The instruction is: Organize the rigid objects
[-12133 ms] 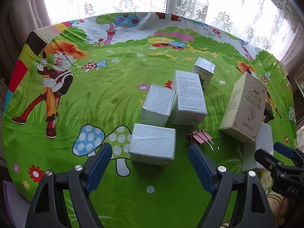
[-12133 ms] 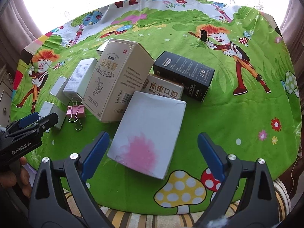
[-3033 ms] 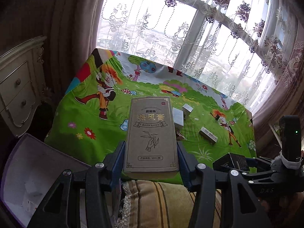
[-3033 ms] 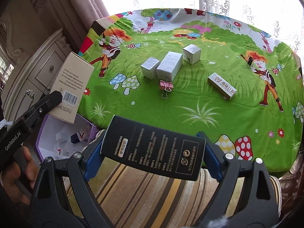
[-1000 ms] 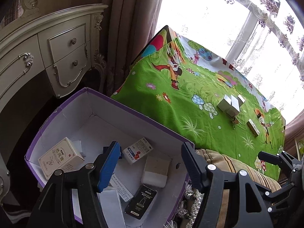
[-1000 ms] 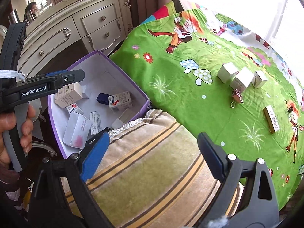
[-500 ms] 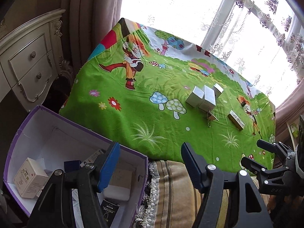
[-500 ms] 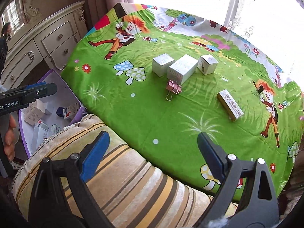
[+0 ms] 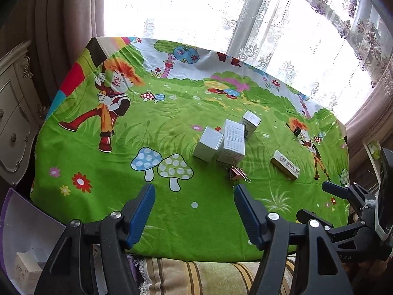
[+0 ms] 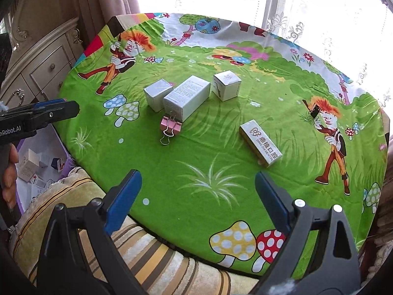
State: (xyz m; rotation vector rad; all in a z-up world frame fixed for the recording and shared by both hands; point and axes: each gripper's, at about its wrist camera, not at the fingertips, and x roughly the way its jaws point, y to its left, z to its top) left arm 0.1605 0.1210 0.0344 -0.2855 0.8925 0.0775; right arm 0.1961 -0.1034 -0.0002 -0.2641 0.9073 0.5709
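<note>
The left gripper (image 9: 194, 211), black-framed with blue pads, hangs with its jaws spread and nothing between them, above the near edge of a table covered by a bright green cartoon-print cloth (image 9: 93, 162). The right gripper (image 10: 197, 194), of the same make, is likewise spread wide and empty over the cloth's near edge, above a striped yellow-and-brown cushion (image 10: 157, 265).

Beyond the left pads lies a pink metal binder clip (image 9: 235, 173), just in front of a long white cardboard box with printed text (image 9: 233, 142). A smaller silver-grey box (image 9: 208, 143) stands touching the long box's left side, and a small white cube-shaped box (image 9: 250, 121) sits close behind it. Off to the right, apart from the cluster, lies a narrow beige dental-product box (image 9: 286, 164).

At the lower left, below the table edge, a purple-walled open cardboard bin (image 10: 41, 157) holds several small boxes. A cream carved dresser (image 10: 44, 66) stands behind it.
</note>
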